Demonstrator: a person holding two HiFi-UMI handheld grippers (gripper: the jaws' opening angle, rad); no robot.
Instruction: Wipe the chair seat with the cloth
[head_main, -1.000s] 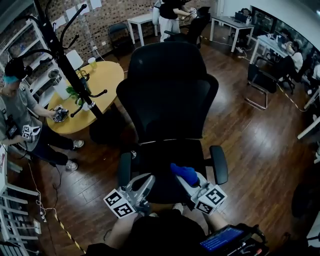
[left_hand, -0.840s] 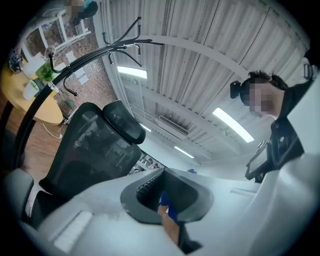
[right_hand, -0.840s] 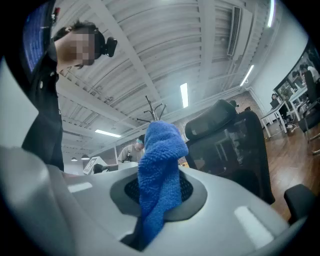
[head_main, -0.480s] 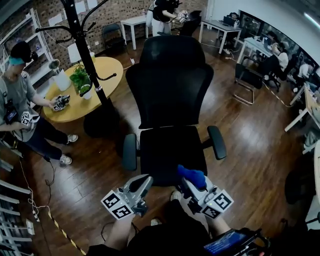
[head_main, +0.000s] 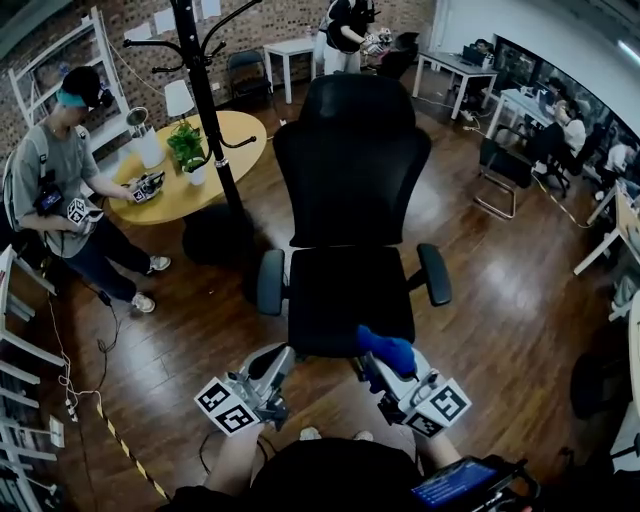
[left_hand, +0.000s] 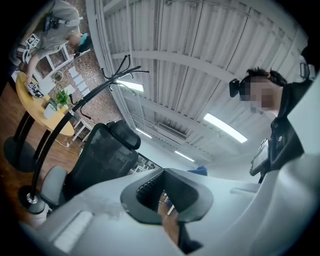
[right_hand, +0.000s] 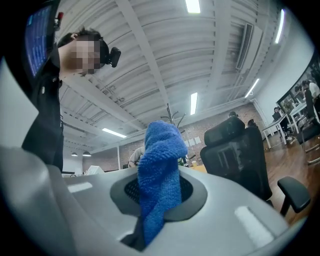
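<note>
at the front right corner of the chair seat (head_main: 340, 290), the blue cloth (head_main: 386, 348) is clamped in the right gripper (head_main: 378, 363) (seat contact cannot be told), while the left gripper (head_main: 277, 359) is held parted and empty off the front left corner.

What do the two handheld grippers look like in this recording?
Both the left gripper and right gripper have pale grey moulded bodies with dark ribbed pads on the fingers. Each carries a white cube printed with black square markers.
</note>
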